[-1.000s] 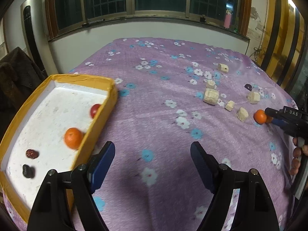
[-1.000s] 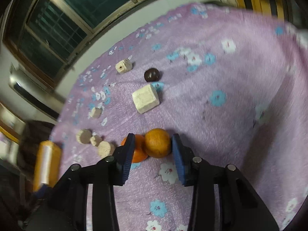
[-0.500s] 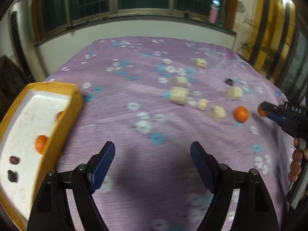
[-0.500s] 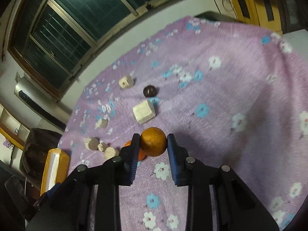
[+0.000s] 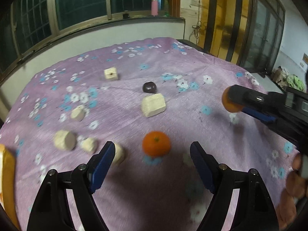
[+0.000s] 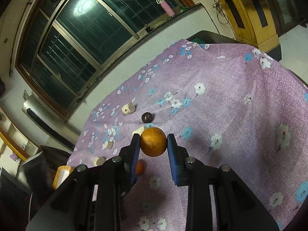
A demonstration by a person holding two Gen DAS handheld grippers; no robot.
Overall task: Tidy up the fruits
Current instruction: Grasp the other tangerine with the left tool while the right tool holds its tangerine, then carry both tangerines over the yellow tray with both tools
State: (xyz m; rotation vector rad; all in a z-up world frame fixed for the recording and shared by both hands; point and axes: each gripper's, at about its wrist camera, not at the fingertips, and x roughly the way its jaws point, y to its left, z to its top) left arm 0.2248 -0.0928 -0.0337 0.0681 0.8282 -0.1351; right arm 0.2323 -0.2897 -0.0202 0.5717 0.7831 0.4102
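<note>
My right gripper (image 6: pixel 153 143) is shut on a dull orange fruit (image 6: pixel 153 142) and holds it above the purple flowered cloth (image 6: pixel 231 115). From the left wrist view that gripper (image 5: pixel 233 101) comes in from the right with the same fruit (image 5: pixel 227 105) in its tips. My left gripper (image 5: pixel 153 155) stands open just short of a bright orange tangerine (image 5: pixel 156 144) lying on the cloth (image 5: pixel 134 61); the tangerine (image 6: pixel 139 167) peeks out behind the right gripper's left finger. A dark round fruit (image 5: pixel 149 87) (image 6: pixel 147 117) lies farther back. The yellow tray's edge (image 5: pixel 7 177) (image 6: pixel 62 175) shows at the left.
Several pale foam blocks lie scattered on the cloth: a large one (image 5: pixel 153 105), a cube with a hole (image 5: pixel 110 73) (image 6: pixel 128 108), and round ones (image 5: pixel 64 140) at the left. A person's fingers (image 5: pixel 294 182) hold the right gripper's handle. A wall and windowsill bound the far side.
My left gripper swung right, away from the tray, up close to the tangerine. My right gripper shut on the dull orange fruit and lifted it off the cloth.
</note>
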